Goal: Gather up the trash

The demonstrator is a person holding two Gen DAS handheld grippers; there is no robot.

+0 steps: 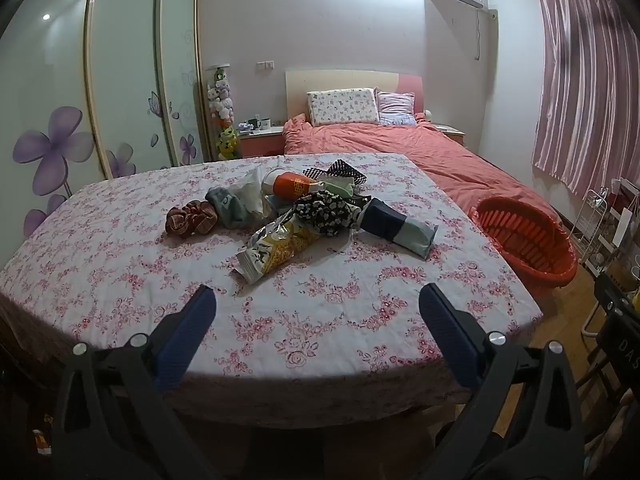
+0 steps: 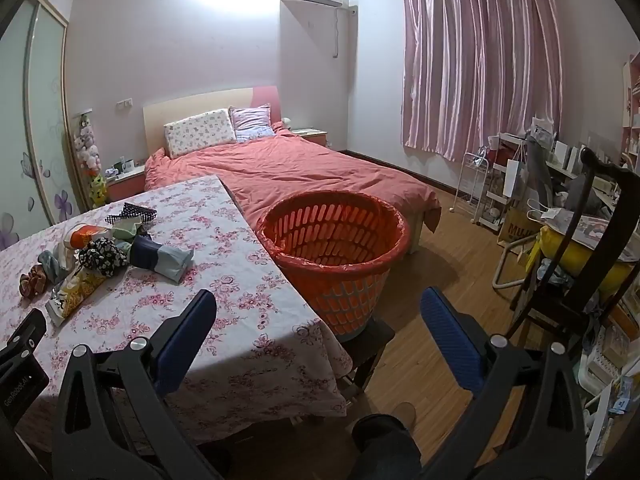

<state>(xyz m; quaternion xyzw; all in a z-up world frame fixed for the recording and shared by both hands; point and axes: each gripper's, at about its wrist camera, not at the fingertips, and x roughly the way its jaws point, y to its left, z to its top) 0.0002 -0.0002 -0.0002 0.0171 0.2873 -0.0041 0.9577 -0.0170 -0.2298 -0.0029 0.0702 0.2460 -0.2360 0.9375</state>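
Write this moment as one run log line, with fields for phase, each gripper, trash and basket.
phase: start | left gripper: open, empty | right gripper: open, empty | snack wrapper: on table | orange basket: beside table

tablecloth (image 1: 360, 300): matt floral cloth | wrapper (image 1: 276, 248), 12 o'clock of pads: glossy crinkled foil | basket (image 2: 340, 280): slotted orange plastic | pads (image 1: 188, 340): ribbed blue rubber | floor (image 2: 440, 320): smooth wood | curtain (image 2: 480, 60), 1 o'clock: shiny pink cloth
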